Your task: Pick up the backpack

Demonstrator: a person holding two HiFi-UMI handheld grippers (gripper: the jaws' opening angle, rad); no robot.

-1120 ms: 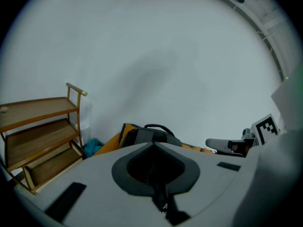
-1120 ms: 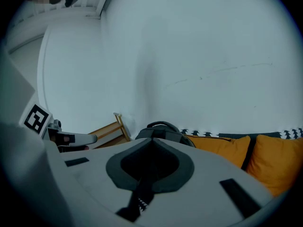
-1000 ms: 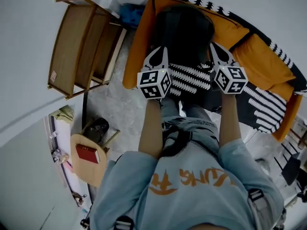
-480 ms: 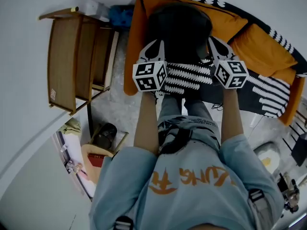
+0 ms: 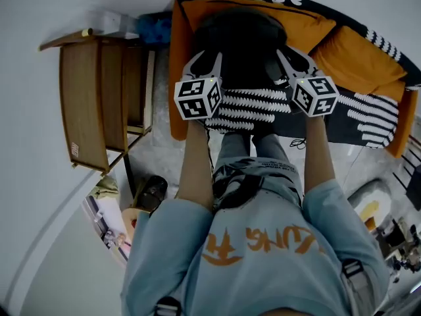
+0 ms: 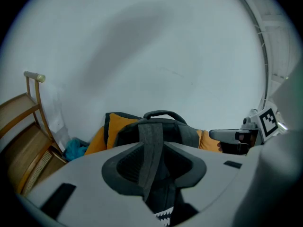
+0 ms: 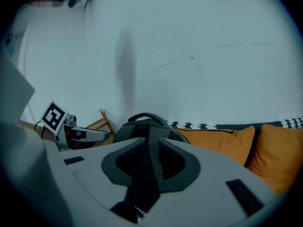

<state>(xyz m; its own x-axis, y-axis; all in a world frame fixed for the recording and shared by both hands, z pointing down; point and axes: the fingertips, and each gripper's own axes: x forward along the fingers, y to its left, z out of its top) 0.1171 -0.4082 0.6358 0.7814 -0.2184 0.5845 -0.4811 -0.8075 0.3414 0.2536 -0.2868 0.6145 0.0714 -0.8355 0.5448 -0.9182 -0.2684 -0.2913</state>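
On an orange sofa (image 5: 355, 58), a dark backpack (image 5: 240, 41) stands near the left end of the seat. The left gripper (image 5: 204, 63) and right gripper (image 5: 296, 59), jaws just opened partway, each straddle a backpack strap (image 6: 150, 150) without pressing on it.

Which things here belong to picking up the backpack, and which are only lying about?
For the job: backpack, its top handle, its shoulder strap.
Just lying about: orange sofa, orange cushion, patterned blanket, wooden chair.

Backpack (image 5: 238, 43) matt dark cloth; cushion (image 5: 358, 56) orange fabric; shelf (image 5: 82, 104) wood.
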